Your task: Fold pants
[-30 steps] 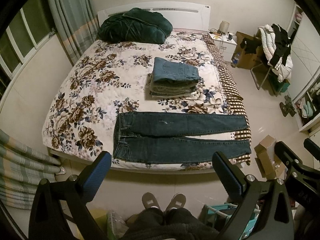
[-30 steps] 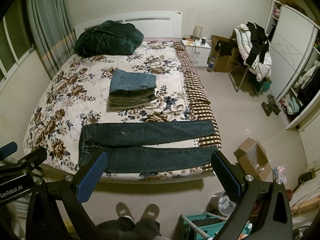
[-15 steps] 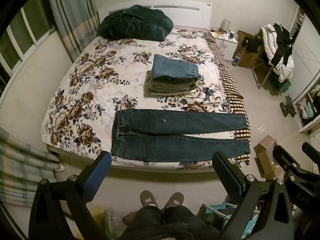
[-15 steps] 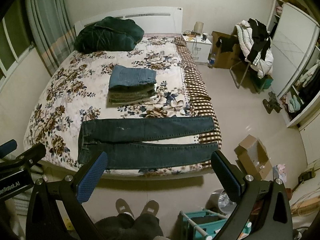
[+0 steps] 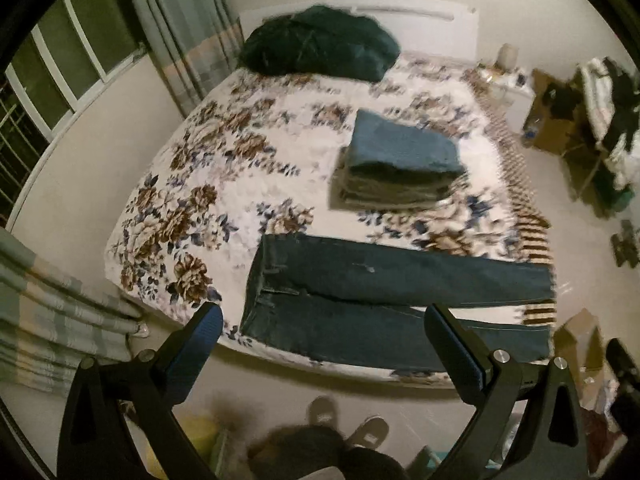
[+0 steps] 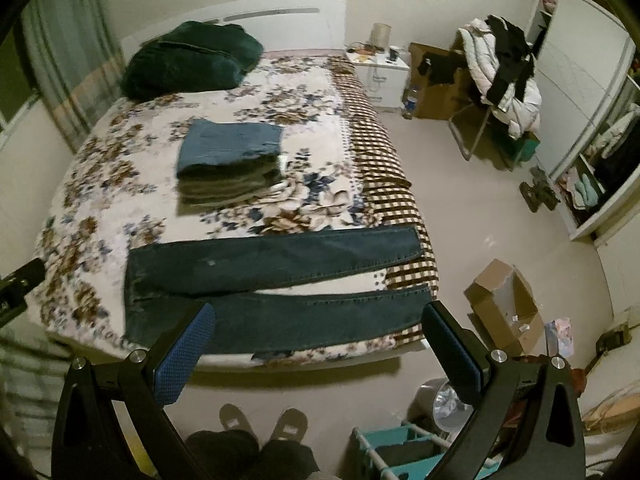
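Both claws (image 5: 324, 344) (image 6: 318, 340) agape above flat jeans (image 6: 272, 280), seemingly clear.

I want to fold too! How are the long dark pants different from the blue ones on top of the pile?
The dark pants lie unfolded, legs stretched across the bed's near edge; the blue pants are folded square atop the pile. The dark pants are darker. Both are denim.

My left gripper (image 5: 323, 342): black angular frame, blue textured finger pads (image 5: 200, 338), silver screws at the pivots. Right gripper (image 6: 319, 340) same build, dotted blue pads (image 6: 188, 354). Below: dark trousers (image 6: 248, 456), grey slippers (image 6: 236, 418).
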